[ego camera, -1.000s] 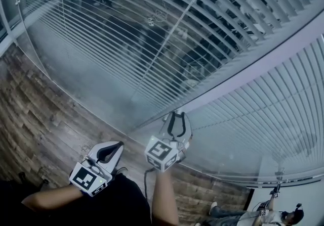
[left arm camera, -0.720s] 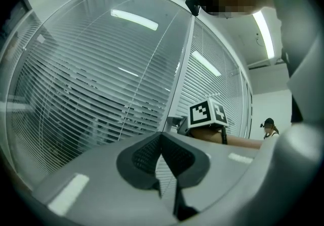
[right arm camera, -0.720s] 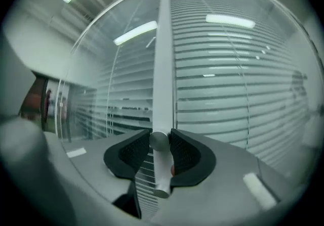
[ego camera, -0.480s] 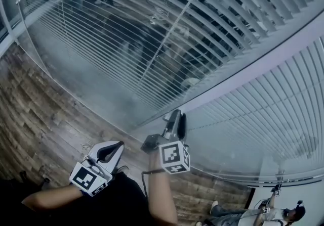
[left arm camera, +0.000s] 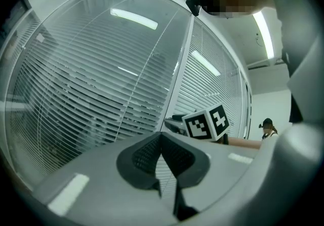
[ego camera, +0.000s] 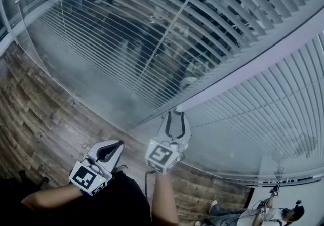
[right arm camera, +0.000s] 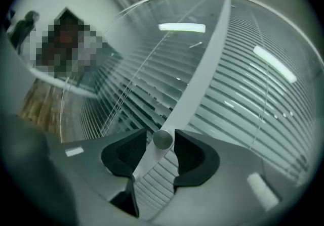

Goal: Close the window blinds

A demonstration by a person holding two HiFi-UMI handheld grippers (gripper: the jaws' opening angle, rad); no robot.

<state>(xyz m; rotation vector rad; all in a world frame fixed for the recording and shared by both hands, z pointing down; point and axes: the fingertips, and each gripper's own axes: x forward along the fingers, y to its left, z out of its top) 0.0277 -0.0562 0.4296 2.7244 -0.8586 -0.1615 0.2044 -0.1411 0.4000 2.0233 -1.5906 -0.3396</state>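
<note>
Right gripper at the knob with jaws parted; left gripper idle and closed.

Head view: blinds [ego camera: 152,33] behind glass from 9 to 3 o'clock, dark room seen through the slats at 12, slats more opaque at 3. Pale frame [ego camera: 253,63] running from 2 down to 6 between the two panes. Right gripper [ego camera: 175,114] at 6, tips up at the frame's lower end. Left gripper [ego camera: 117,144] at 7 over wood floor [ego camera: 40,114], well short of the glass. Left gripper view: jaws meeting at the tips, nothing between them; right gripper in sight at 4. Right gripper view: jaws just been opening, now wide apart. Round silver knob [right arm camera: 162,139] on the frame sitting between the pads, close to the right pad, clear gap to the left one, not pinched.
</note>
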